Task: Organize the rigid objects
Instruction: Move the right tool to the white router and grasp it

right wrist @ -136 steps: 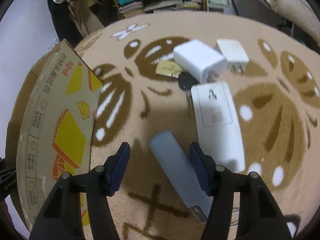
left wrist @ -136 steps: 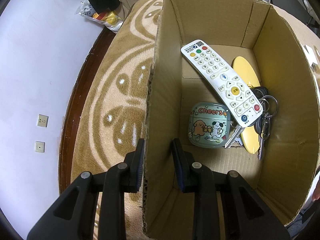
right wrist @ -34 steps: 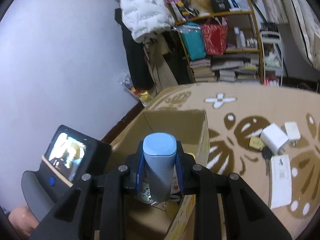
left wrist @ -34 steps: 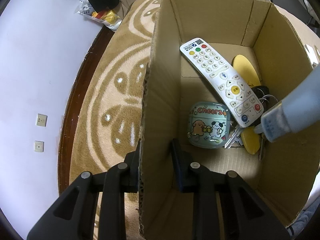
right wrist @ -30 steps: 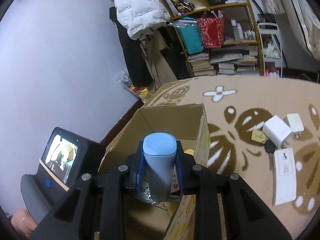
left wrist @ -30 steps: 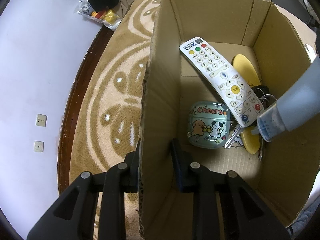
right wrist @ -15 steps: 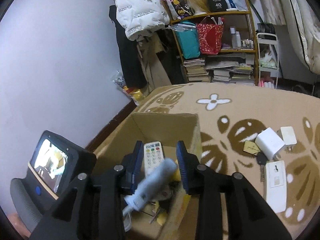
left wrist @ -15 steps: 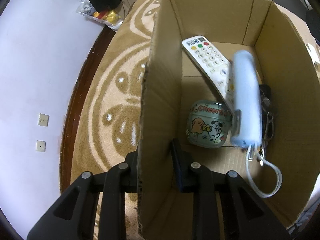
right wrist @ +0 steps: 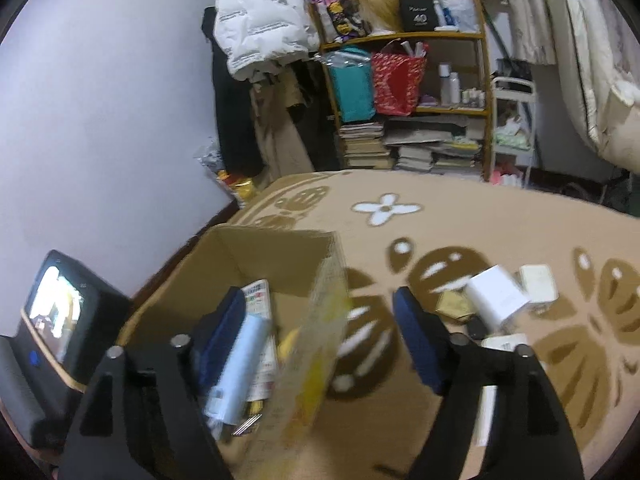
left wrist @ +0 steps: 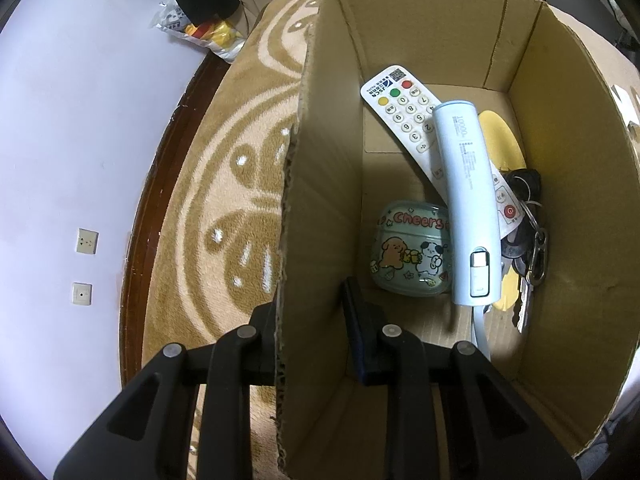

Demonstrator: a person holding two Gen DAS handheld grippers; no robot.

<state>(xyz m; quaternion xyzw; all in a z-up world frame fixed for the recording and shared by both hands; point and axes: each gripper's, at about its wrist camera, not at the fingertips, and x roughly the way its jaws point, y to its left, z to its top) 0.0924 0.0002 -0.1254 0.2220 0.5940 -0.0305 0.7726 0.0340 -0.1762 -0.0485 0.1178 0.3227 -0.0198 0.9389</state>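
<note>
Power bank (left wrist: 466, 200) now below gripper (right wrist: 320, 336)

Pale-blue power bank (left wrist: 468, 200); white remote (left wrist: 404, 112); brown cardboard box (left wrist: 320, 184).

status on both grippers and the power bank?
Left gripper clamped on cardboard box wall. Right gripper open, empty. Power bank in box, lying across remote. Nothing blocking.

Keys (left wrist: 528, 236) and yellow oval (left wrist: 500, 136) half-hidden under remote (left wrist: 404, 112) and power bank (left wrist: 468, 204); right-wrist view motion-blurred.
</note>
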